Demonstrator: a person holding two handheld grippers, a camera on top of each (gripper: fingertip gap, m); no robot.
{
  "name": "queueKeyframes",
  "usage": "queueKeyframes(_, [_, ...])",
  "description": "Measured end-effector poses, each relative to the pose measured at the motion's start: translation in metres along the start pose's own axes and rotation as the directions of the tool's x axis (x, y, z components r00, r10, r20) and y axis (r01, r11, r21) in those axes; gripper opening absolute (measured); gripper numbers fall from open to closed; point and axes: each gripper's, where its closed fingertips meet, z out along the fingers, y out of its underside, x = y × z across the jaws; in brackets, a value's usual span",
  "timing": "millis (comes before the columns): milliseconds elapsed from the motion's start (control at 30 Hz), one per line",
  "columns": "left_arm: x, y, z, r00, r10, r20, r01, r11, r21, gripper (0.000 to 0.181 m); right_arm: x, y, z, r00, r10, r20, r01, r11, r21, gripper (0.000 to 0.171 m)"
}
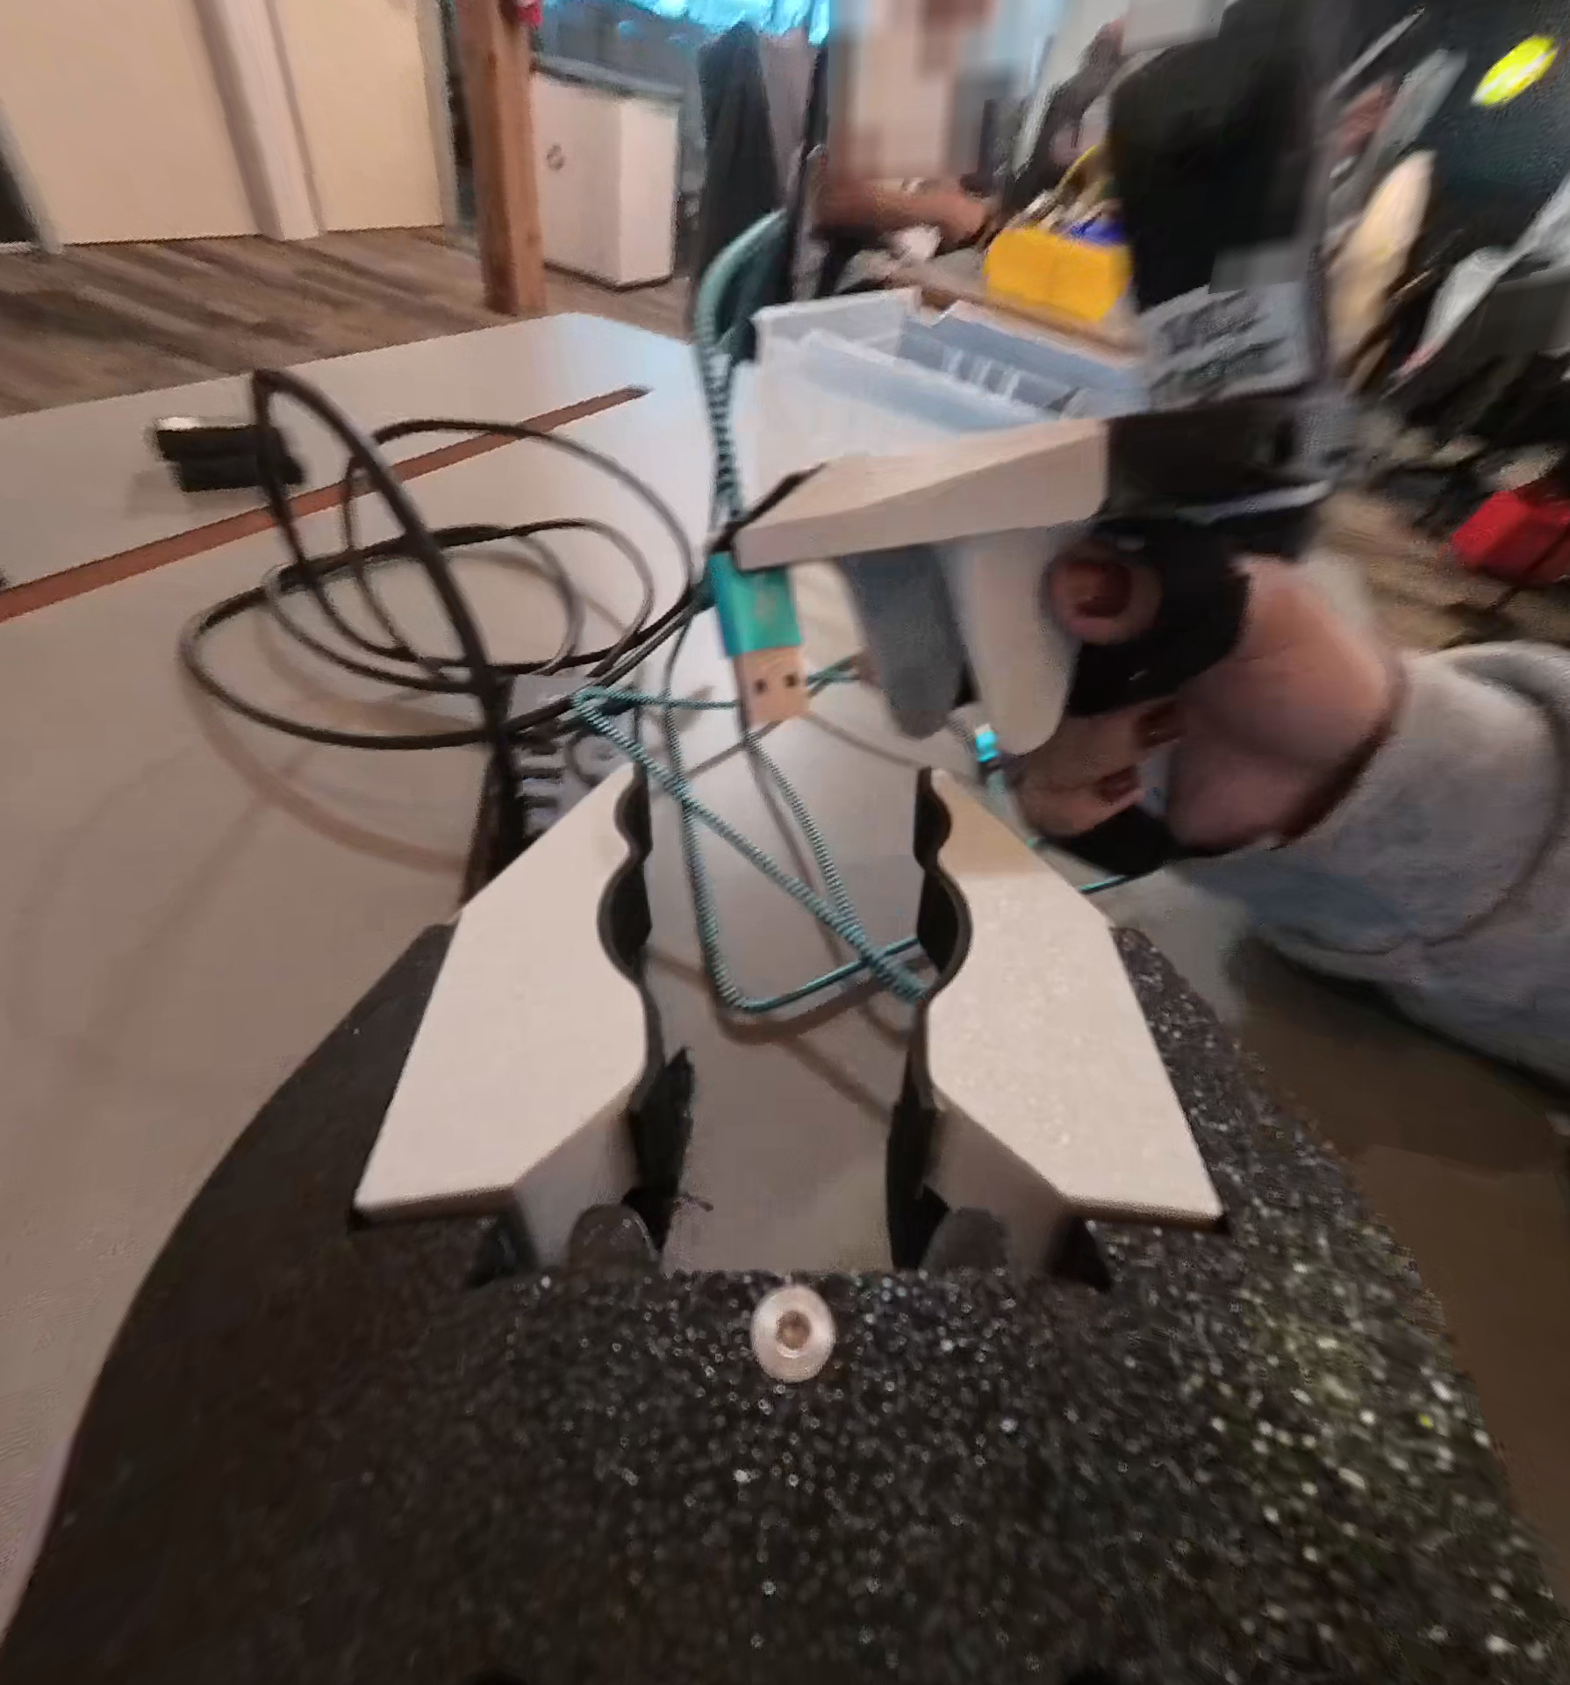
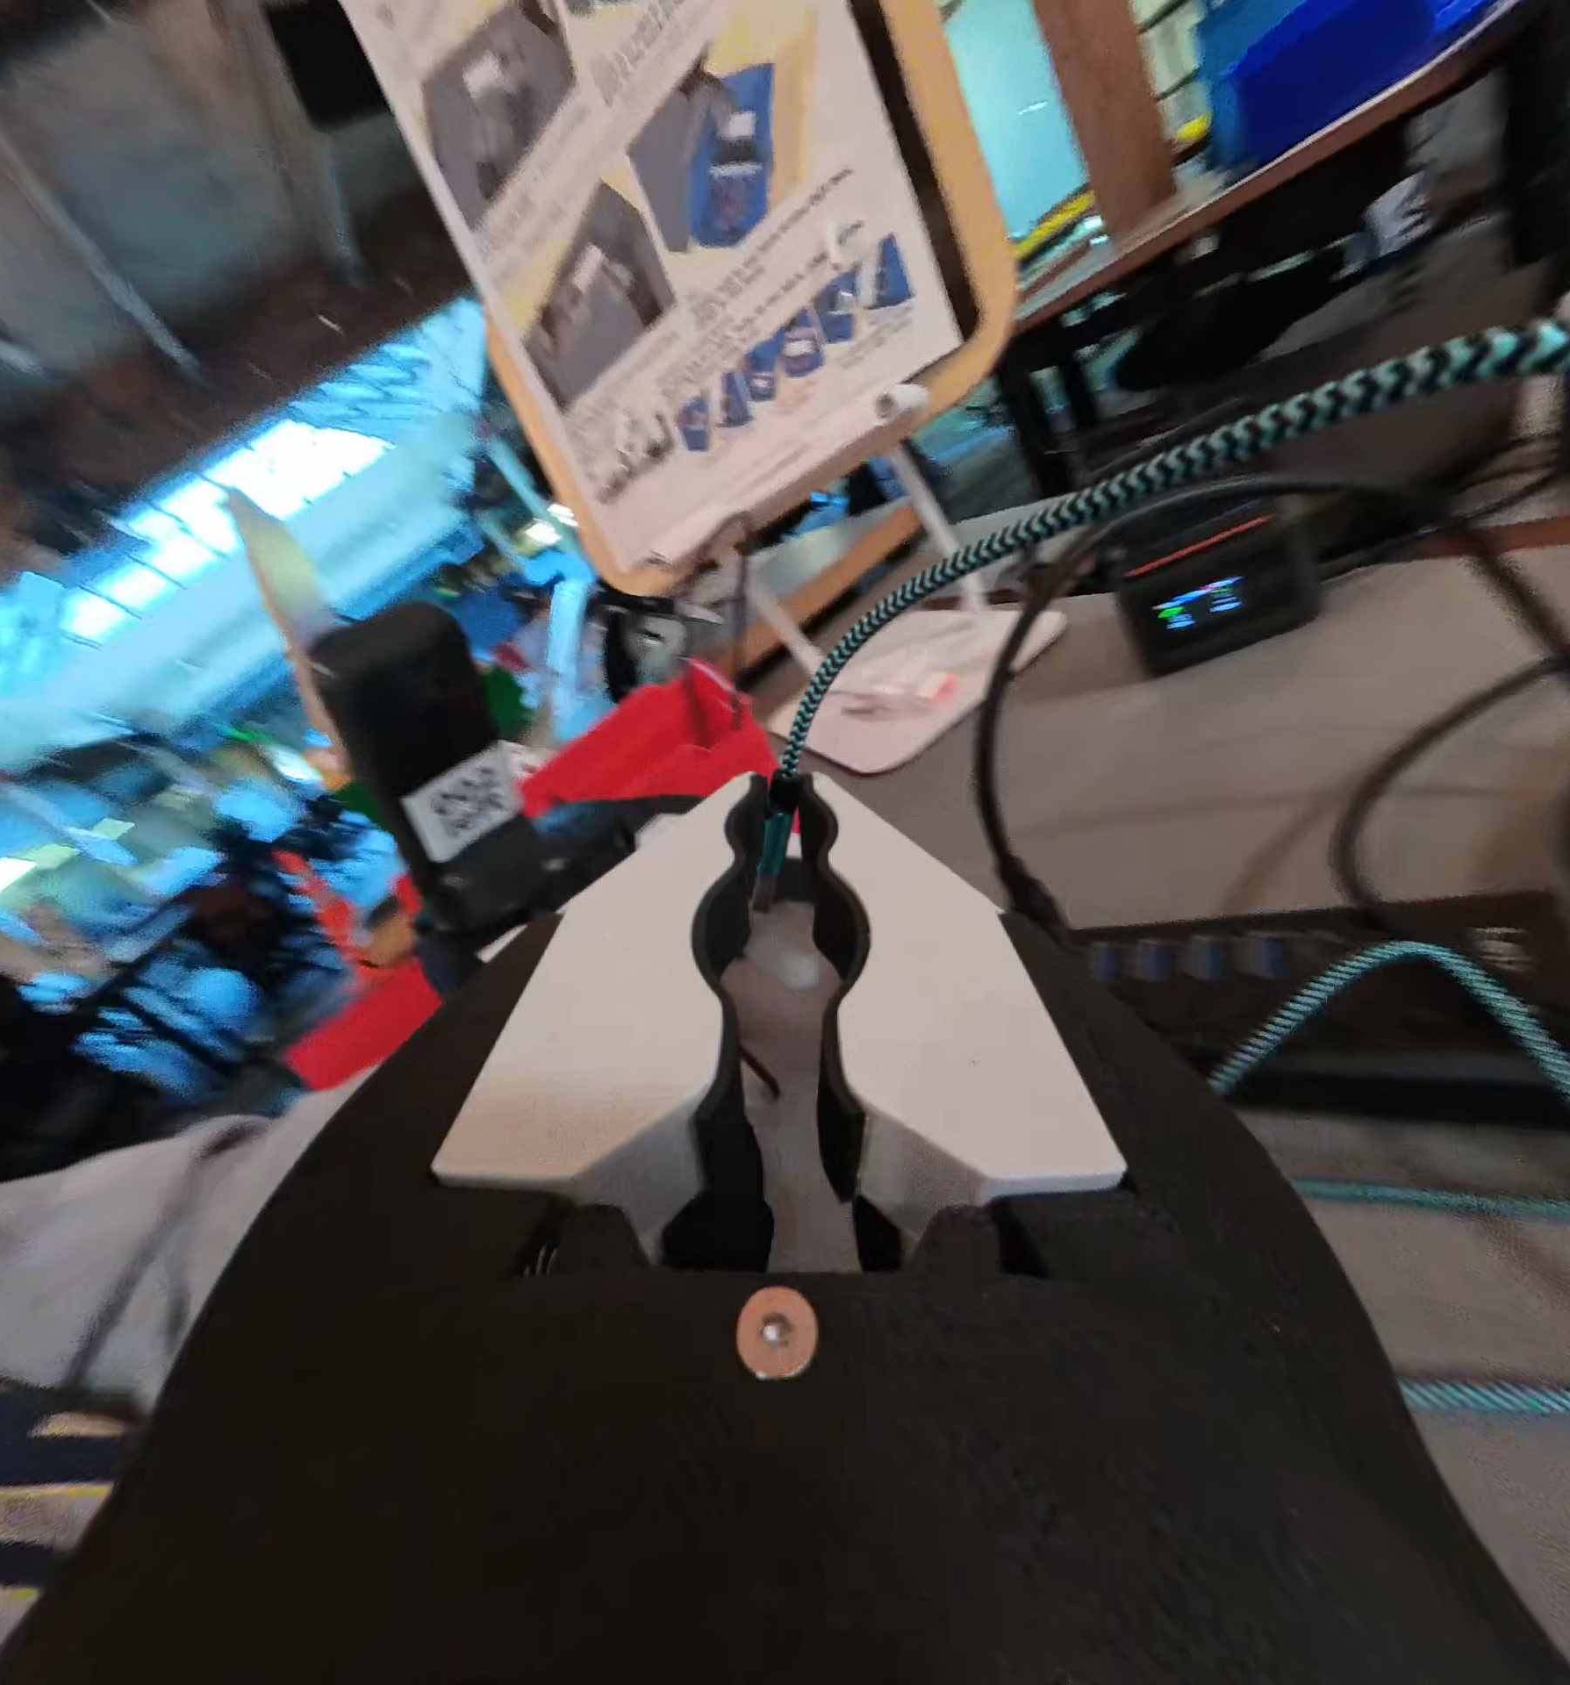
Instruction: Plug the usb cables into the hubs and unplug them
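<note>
My right gripper [image 2: 781, 798] is shut on a teal USB plug [image 2: 774, 848], whose teal-and-black braided cable [image 2: 1082, 511] arcs up to the right. In the left wrist view the right gripper [image 1: 749, 558] hangs above the table with the plug [image 1: 756, 629] pointing down, metal tip bare. My left gripper [image 1: 781, 807] is open and empty, just below and in front of that plug. A black hub [image 2: 1219, 966] with blue ports lies on the table to the right. In the left wrist view a dark hub [image 1: 530, 761] shows partly behind my left finger.
A coil of black cable [image 1: 398, 593] and loops of braided cable [image 1: 763, 921] lie on the grey table [image 1: 124, 866]. A small black block [image 1: 216, 447] sits far left. A sign board on a stand [image 2: 717, 273], a screened power unit [image 2: 1209, 602] and a red bin [image 2: 662, 739] stand behind. My right fingertips sit around 5 cm from my left ones. The black hub [image 2: 1219, 966] lies around 9 cm away from my left fingertips.
</note>
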Motion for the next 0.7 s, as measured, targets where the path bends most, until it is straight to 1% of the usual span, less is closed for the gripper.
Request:
queueKeyframes(67, [0.011,-0.013,-0.003,0.993,-0.072,-0.096,0.081,0.993,0.088,0.047,-0.009,0.0,0.006,0.994,0.073,0.079,-0.074,0.997,0.012,0.005])
queueKeyframes(133, [0.013,-0.022,-0.008,0.98,-0.129,-0.155,0.152,0.977,0.147,0.038,-0.016,0.001,0.007,0.987,0.085,0.135,-0.087,0.996,0.01,0.004])
queueKeyframes(200, [0.017,-0.031,-0.015,0.958,-0.166,-0.235,0.215,0.957,0.197,0.023,-0.021,0.004,0.006,0.98,0.077,0.185,-0.077,0.997,-0.005,0.005])
queueKeyframes(233, [0.019,-0.035,-0.017,0.941,-0.189,-0.28,0.252,0.945,0.209,0.012,-0.027,0.003,0.004,0.97,0.078,0.23,-0.078,0.997,-0.007,0.005])
queueKeyframes(267, [0.022,-0.037,-0.019,0.92,-0.213,-0.328,0.29,0.935,0.207,0.008,-0.03,0.001,0.002,0.961,0.084,0.262,-0.085,0.996,-0.008,0.005])
queueKeyframes(333, [0.029,-0.038,-0.019,0.87,-0.265,-0.415,0.365,0.914,0.18,0.004,-0.034,0.001,-0.003,0.947,0.07,0.313,-0.07,0.998,-0.012,0.005])
queueKeyframes(400, [0.034,-0.036,-0.019,0.838,-0.286,-0.464,0.39,0.909,0.145,0.002,-0.036,0.002,-0.007,0.931,0.088,0.353,-0.078,0.996,-0.043,0.005])
queueKeyframes(467, [0.04,-0.032,-0.017,0.839,-0.265,-0.475,0.36,0.925,0.12,0.002,-0.034,0.006,-0.011,0.919,0.14,0.369,-0.113,0.989,-0.096,0.015])
queueKeyframes(567, [0.043,-0.028,-0.013,0.862,-0.229,-0.453,0.308,0.945,0.107,0.002,-0.038,0.012,-0.016,0.901,0.165,0.401,-0.106,0.981,-0.163,0.008])
queueKeyframes(700, [0.045,-0.026,-0.01,0.855,-0.24,-0.459,0.319,0.942,0.102,0.003,-0.035,0.016,-0.019,0.928,0.098,0.36,-0.022,0.977,-0.21,0.004])
